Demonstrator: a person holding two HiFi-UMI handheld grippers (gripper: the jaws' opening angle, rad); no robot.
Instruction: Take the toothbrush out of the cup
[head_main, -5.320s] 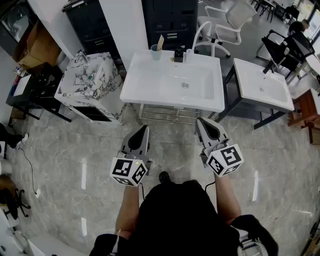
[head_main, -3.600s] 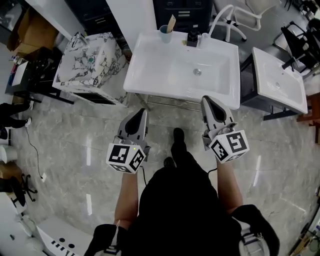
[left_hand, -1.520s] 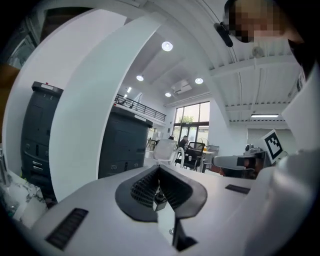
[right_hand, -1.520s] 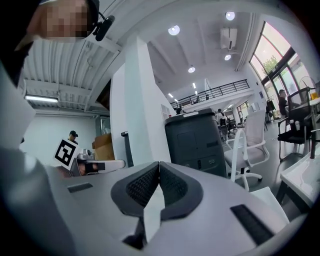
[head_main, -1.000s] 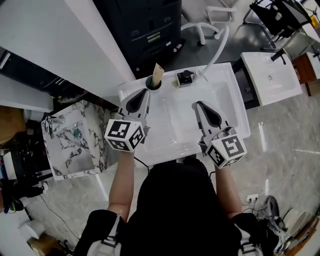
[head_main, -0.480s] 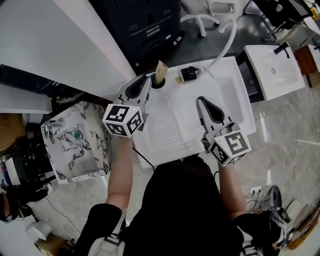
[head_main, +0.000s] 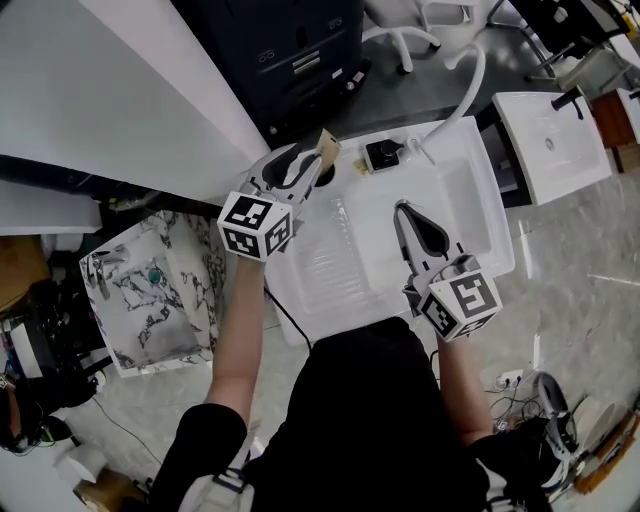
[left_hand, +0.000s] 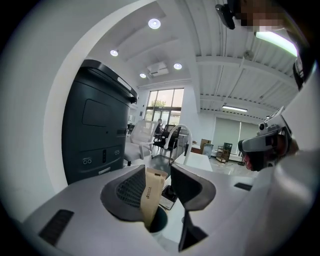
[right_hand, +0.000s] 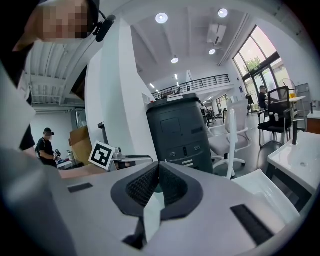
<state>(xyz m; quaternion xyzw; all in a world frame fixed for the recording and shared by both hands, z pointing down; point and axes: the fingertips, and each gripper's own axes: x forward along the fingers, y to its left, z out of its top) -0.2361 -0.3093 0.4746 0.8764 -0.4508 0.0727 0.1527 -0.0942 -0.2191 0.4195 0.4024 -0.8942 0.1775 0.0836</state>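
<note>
A toothbrush in a tan paper sleeve (left_hand: 151, 196) stands tilted in a teal cup (left_hand: 160, 223) at the sink's back left corner. My left gripper (left_hand: 157, 171) is at the cup with its jaws apart. They have just been opening, and the sleeve stands between them, close against the left jaw and clear of the right one. In the head view the sleeve's top (head_main: 326, 148) shows beside the left gripper (head_main: 305, 160), which hides the cup. My right gripper (head_main: 402, 209) hovers over the basin, shut and empty; its jaws (right_hand: 158, 168) meet at the tips.
The white sink (head_main: 470, 235) fills the middle, with a curved white faucet (head_main: 468, 82) and a black fixture (head_main: 383, 155) at its back edge. A dark cabinet (head_main: 290, 45) stands behind, a marbled basin (head_main: 150, 290) to the left, another white sink (head_main: 548, 130) to the right.
The left gripper has moved forward and down to the cup and its jaws have parted around the sleeve. The right gripper has shifted only slightly over the basin.
</note>
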